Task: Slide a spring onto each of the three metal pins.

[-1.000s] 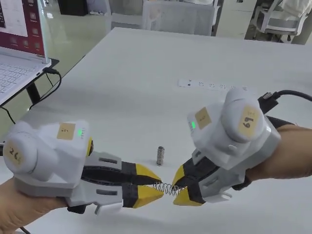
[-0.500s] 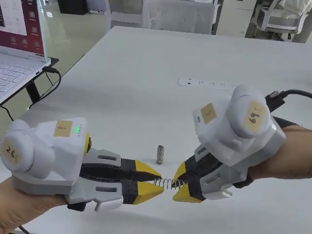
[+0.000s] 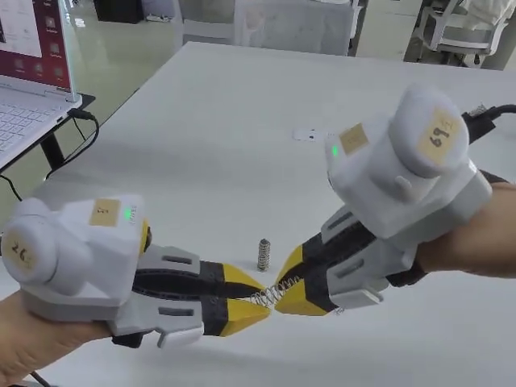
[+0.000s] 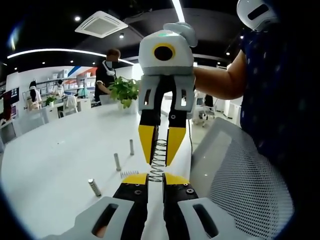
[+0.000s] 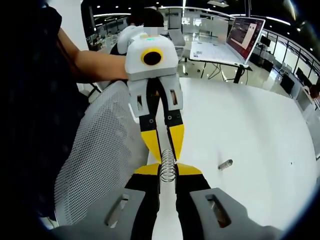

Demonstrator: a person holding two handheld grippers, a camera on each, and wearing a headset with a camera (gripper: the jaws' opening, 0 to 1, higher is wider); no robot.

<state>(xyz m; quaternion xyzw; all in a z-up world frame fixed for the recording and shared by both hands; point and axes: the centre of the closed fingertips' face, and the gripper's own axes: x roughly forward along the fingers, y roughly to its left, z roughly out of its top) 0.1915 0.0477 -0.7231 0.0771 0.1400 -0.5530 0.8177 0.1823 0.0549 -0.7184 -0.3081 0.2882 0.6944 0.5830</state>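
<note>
The left gripper [image 3: 256, 300] is closed to a narrow slit on one end of a spring [image 3: 266, 295]. The other end is pinched in the right gripper [image 3: 280, 294], whose jaws are likewise almost together. The spring is held in the air between the two tips, at lower centre of the head view.

Compared with a second ago, the right gripper has been raised and tipped more steeply, and its tips have been brought closer to the left ones. The stretch of spring seen between them is now shorter and slanted. This is judged to be a re-grip or hand-over. The spring has not yet been carried to a pin.

Just above the tips in the head view, a sprung pin [image 3: 264, 254] is seen upright on the table [image 3: 201, 145], so one pin is taken as done. At lower left of the left gripper view, a bare pin [image 4: 117, 161] and a second bare pin [image 4: 131, 146] are seen, with a loose spring [image 4: 129, 173] lying near them.

A sticker on the right gripper can be read as "69". One on the left gripper seems to read "26", though this is uncertain. The small tan labels cannot be read. At upper left a laptop [image 3: 24, 81] is seen, its screen text too small to make out.
</note>
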